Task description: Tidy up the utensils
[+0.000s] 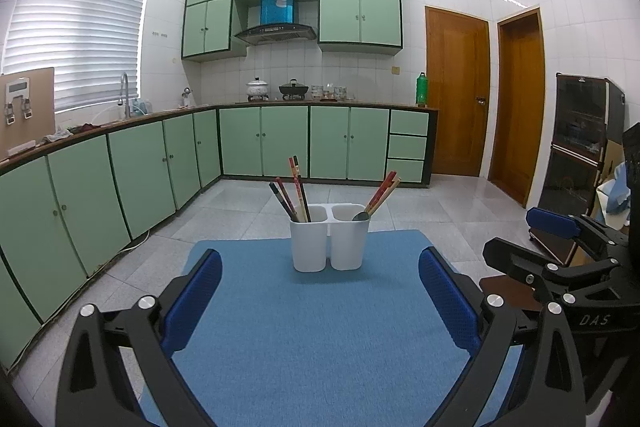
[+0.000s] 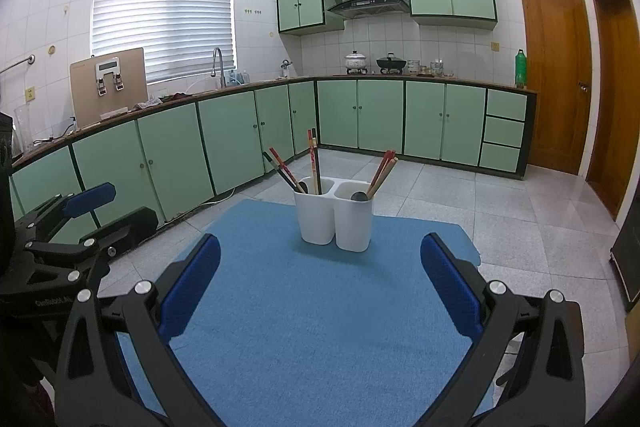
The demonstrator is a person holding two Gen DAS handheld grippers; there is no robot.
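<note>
Here chopsticks (image 1: 298, 189) stand handle-up, leaning, in the holder (image 1: 329, 243); both grippers (image 1: 320, 301) (image 2: 320, 291) released.

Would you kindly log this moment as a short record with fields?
surface: blue mat
holder: white two-compartment caddy, upright on the mat
left compartment: chopsticks; spoon visible in the right wrist view
right compartment: chopsticks and a spoon
left gripper: open, holding nothing
right gripper: open, holding nothing
</note>
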